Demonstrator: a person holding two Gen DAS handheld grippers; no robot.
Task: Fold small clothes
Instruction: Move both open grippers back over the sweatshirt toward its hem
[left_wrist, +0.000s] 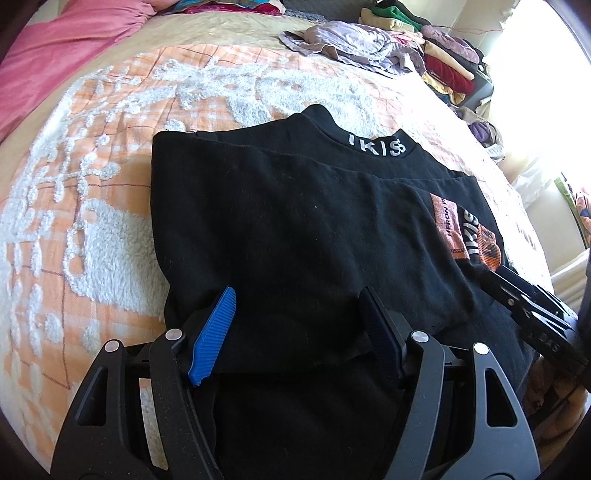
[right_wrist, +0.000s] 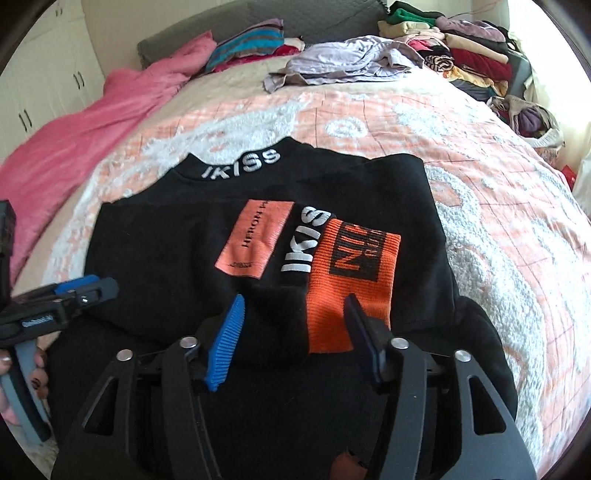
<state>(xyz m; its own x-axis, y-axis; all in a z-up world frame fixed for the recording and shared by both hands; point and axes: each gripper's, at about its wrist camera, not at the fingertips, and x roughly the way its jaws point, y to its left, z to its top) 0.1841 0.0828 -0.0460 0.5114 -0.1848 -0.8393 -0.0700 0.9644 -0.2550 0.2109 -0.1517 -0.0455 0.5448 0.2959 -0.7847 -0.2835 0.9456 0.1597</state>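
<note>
The black cotton sweatshirt with white "IKISS" lettering on its collar (left_wrist: 295, 229) lies partly folded on the bed's orange-and-white tufted bedspread (left_wrist: 74, 229), directly ahead of and beneath both claws. The left claw (left_wrist: 295, 328) stands wide over the garment's near edge, its blue ribbed pads either side of the black cloth without pinching it. The right claw (right_wrist: 295, 328) is likewise wide, its jaws straddling the lower end of the orange knitted cuff (right_wrist: 347, 280), which lies across the sweatshirt's front just right of a salmon printed patch (right_wrist: 255, 240); the pads do not press on it. In the right wrist view the left claw shows at the left edge, with fingers of the person's hand (right_wrist: 37, 376) on its handle. Beyond the sweatshirt, well apart from both claws, lie a crumpled lilac garment (right_wrist: 343, 59), a pink blanket (right_wrist: 92, 122) far left, and a stack of folded clothes (right_wrist: 465, 48) far right.
</note>
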